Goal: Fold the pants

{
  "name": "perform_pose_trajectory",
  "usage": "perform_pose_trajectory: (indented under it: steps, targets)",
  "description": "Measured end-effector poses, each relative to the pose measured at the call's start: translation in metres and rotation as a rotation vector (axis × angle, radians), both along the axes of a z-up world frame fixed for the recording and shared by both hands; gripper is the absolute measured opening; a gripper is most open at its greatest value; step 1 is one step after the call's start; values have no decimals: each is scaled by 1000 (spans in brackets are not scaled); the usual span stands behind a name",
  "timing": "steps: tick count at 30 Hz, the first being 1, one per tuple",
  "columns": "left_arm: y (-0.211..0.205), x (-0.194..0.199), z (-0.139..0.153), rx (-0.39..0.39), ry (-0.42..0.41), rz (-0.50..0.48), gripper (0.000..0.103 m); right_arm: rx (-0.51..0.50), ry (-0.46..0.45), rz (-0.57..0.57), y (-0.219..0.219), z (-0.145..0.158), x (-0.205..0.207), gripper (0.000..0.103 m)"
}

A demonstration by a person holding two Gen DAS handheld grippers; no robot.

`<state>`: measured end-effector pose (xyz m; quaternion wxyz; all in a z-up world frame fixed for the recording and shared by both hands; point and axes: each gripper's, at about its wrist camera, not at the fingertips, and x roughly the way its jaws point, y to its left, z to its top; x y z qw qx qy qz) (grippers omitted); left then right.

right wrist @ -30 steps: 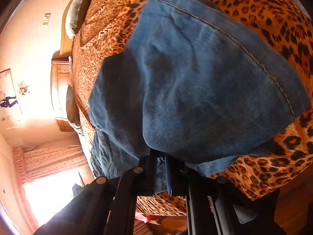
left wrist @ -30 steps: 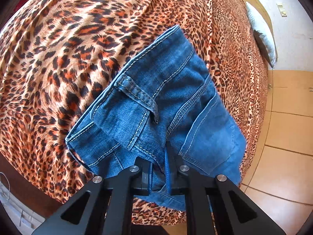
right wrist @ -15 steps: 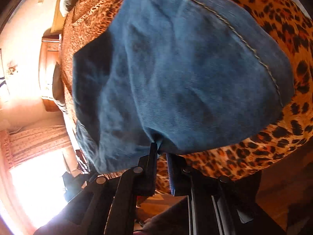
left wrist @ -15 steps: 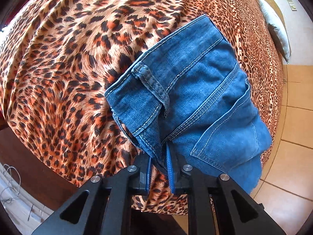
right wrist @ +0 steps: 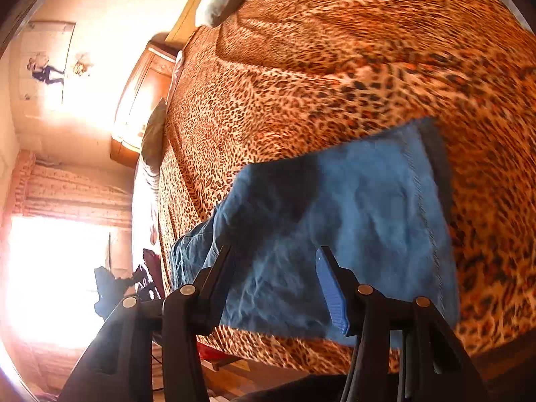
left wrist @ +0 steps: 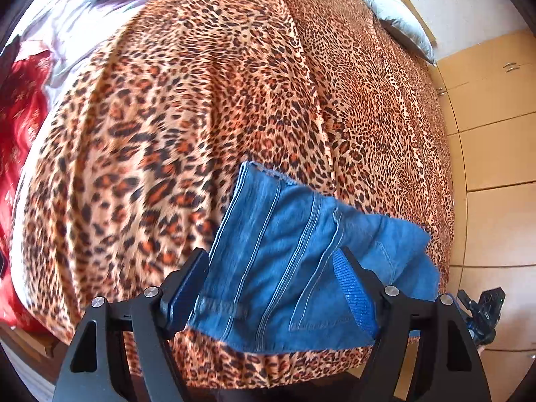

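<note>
The blue jeans (left wrist: 294, 268) lie folded in a compact stack on the leopard-print bedspread (left wrist: 201, 117), close to the bed's near edge. My left gripper (left wrist: 273, 268) hovers above their stitched seams and pocket, its jaws opening. The denim shows through the gap, but neither pad touches it. In the right wrist view the jeans (right wrist: 361, 221) show a plain smooth face with one side seam. My right gripper (right wrist: 274, 264) hangs over them, its jaws opening too and nothing pinched between them.
A pale pillow (left wrist: 392, 10) lies at the bed's far end and grey bedding (left wrist: 100, 6) at the far left. A red cloth (left wrist: 20, 117) drapes the left side. Wooden cupboards (left wrist: 495, 134) line the right. A black device (left wrist: 482, 311) sits beside the bed corner. A bright window (right wrist: 50, 268) glares.
Both grippers were shut on the jeans' near edge; both have let go, opened wide and lifted away. The jeans now rest flat on the bedspread.
</note>
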<state>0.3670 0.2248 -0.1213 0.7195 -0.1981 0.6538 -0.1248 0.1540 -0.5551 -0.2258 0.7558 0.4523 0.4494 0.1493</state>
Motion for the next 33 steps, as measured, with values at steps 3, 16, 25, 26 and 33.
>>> perform_pose_trajectory:
  steps: [3, 16, 25, 26, 33]
  targets:
    - [-5, 36, -22, -22, 70, -1, 76, -38, -9, 89, 26, -2, 49, 52]
    - [-47, 97, -94, 22, 212, -165, 79, -145, 110, 307, 83, -35, 175, 56]
    - [-66, 52, -67, 176, 61, -157, 16, -468, 51, 537, 133, -14, 167, 1]
    - [-65, 49, -64, 220, 33, -150, 17, -458, 9, 499, 128, -3, 163, 1]
    - [-47, 56, -91, 243, 109, 15, 22, -560, 61, 447, 149, -37, 189, 2]
